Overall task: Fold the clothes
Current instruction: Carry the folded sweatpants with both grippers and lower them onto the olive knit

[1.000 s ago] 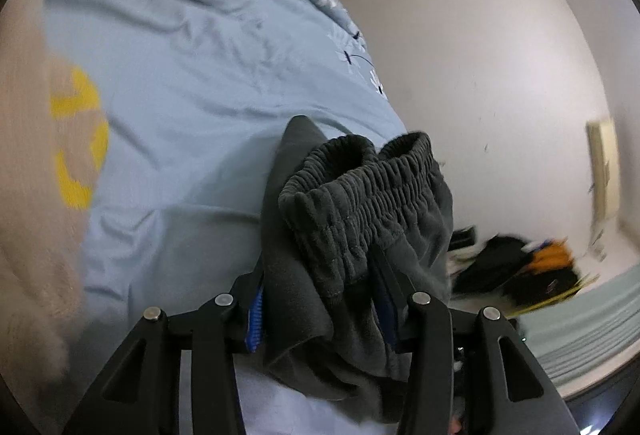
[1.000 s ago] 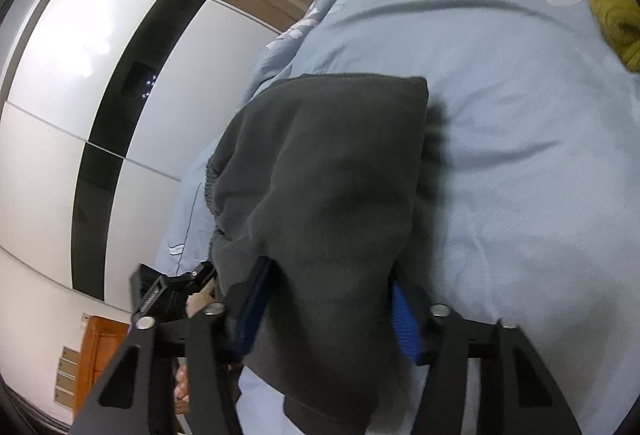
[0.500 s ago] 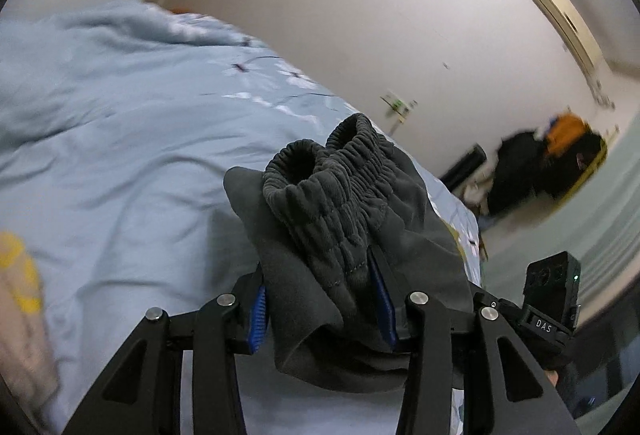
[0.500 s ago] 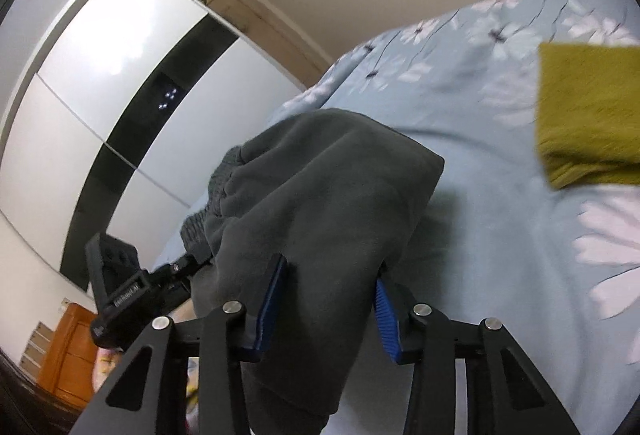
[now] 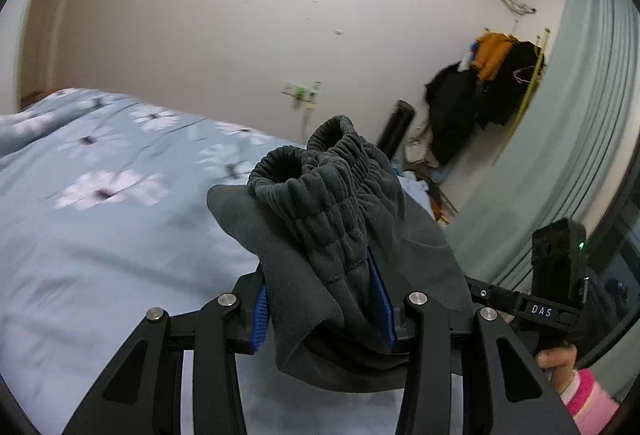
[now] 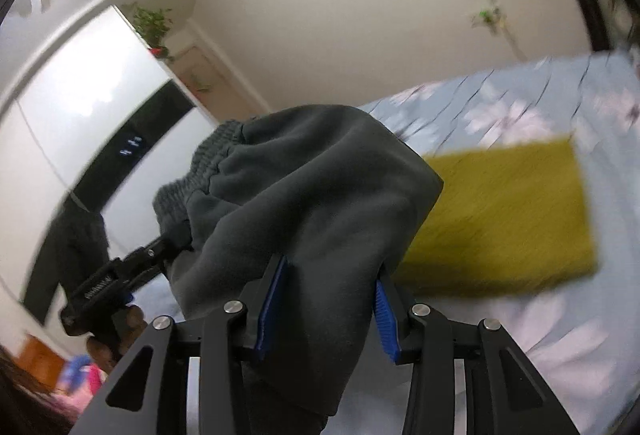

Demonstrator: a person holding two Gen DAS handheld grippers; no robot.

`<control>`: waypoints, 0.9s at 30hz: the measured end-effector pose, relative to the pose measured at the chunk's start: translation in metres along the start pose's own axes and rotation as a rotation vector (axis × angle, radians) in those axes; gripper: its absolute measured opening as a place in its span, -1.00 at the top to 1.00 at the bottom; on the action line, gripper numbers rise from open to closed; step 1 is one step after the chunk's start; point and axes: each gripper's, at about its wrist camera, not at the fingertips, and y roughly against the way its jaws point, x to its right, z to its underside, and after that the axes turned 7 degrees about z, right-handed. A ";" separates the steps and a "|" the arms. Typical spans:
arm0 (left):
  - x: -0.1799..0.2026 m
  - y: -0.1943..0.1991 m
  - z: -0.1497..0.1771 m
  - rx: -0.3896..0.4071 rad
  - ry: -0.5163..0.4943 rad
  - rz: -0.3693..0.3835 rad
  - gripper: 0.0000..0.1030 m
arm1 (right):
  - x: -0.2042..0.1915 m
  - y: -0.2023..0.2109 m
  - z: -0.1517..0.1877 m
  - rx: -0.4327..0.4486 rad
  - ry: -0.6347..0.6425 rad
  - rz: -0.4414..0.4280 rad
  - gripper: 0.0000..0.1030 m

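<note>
Left wrist view: the left gripper [image 5: 320,299] is clamped on a bunched dark grey garment [image 5: 340,219], its ribbed elastic waistband [image 5: 316,171] standing up between the blue pads [image 5: 259,309], carried above a pale blue floral duvet [image 5: 100,219]. At the frame's right edge the other handheld tool is gripped by a hand in a pink cuff. The right wrist view shows the right gripper [image 6: 326,309] likewise clenched on the smooth fleece end of the same garment, which drapes over and below its fingers rather than lying on the bed. Beyond it, a mustard-yellow cloth [image 6: 504,219] lies flat on the duvet in a neat rectangle, apparently a piece already folded and set down. The grey garment looks doubled over several times into a compact bundle held at both ends, so its folding seems largely finished; what appears to remain is lowering it onto the bed, perhaps beside the yellow cloth, and letting go with both tools. Motion blur hides finer detail of the bedding
</note>
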 end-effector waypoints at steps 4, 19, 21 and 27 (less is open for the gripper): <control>-0.012 -0.081 -0.009 -0.009 0.091 0.078 0.13 | 0.039 -0.004 -0.036 0.037 0.038 0.122 0.15; -0.043 -0.138 0.063 -0.258 0.232 0.128 -0.01 | 0.106 -0.036 -0.028 -0.054 0.054 0.270 0.10; -0.038 -0.125 0.056 -0.255 0.207 0.118 -0.04 | 0.101 -0.026 -0.028 -0.050 0.067 0.287 0.10; -0.018 -0.098 0.015 -0.171 0.104 0.090 -0.31 | 0.087 0.004 -0.030 -0.007 0.080 0.304 0.06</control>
